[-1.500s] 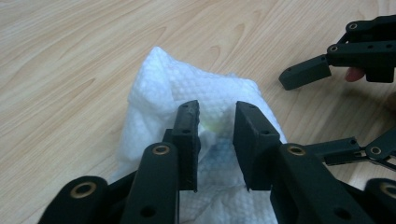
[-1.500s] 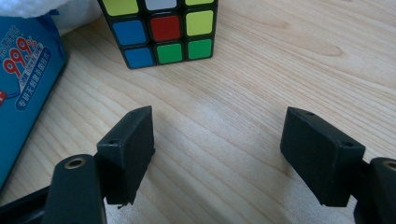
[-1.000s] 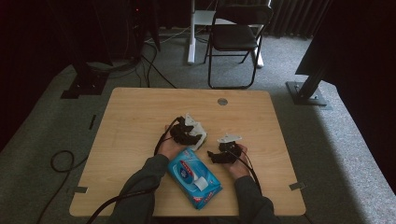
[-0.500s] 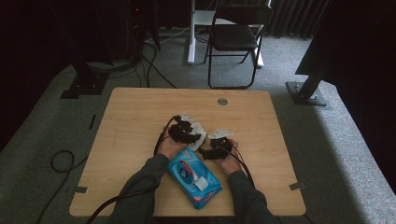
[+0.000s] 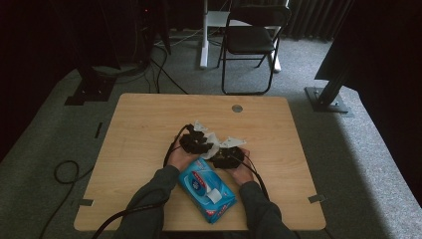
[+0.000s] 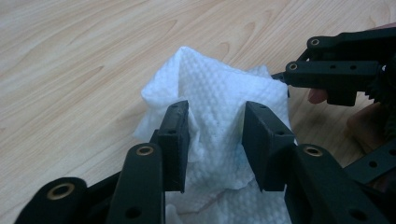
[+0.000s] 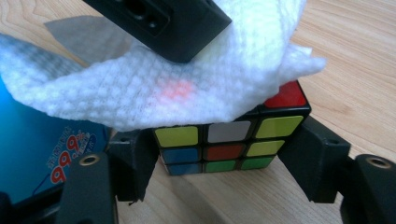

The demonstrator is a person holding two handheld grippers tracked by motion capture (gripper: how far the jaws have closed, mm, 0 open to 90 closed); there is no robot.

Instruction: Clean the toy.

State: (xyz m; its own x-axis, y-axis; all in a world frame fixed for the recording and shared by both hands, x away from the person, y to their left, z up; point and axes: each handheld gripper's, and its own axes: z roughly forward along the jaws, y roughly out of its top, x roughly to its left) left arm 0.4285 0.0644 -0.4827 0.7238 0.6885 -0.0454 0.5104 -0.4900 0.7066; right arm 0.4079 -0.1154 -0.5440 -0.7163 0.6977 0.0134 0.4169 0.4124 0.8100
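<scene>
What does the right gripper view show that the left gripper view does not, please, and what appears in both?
The right gripper view alone shows a Rubik's cube between the right gripper jaws, and the blue wet-wipe pack beside it. The left gripper view alone shows the left gripper, whose jaws have just been closing around the bunched white wipe. Both show that wipe draped over the cube, and the wooden table.

Wide bare table [image 5: 144, 129] from 9 through 12 to 3 o'clock, open to pass. At 6 o'clock, blocked by the blue wipes pack [image 5: 206, 188] between both forearms. Centre crowded: left gripper [image 6: 215, 140] and right gripper [image 7: 219, 161] close together, white wipe [image 6: 219, 93] draped over the puzzle cube [image 7: 229, 140], barely a gap between. Small grommet [image 5: 237, 108] flush at 12 o'clock.
</scene>
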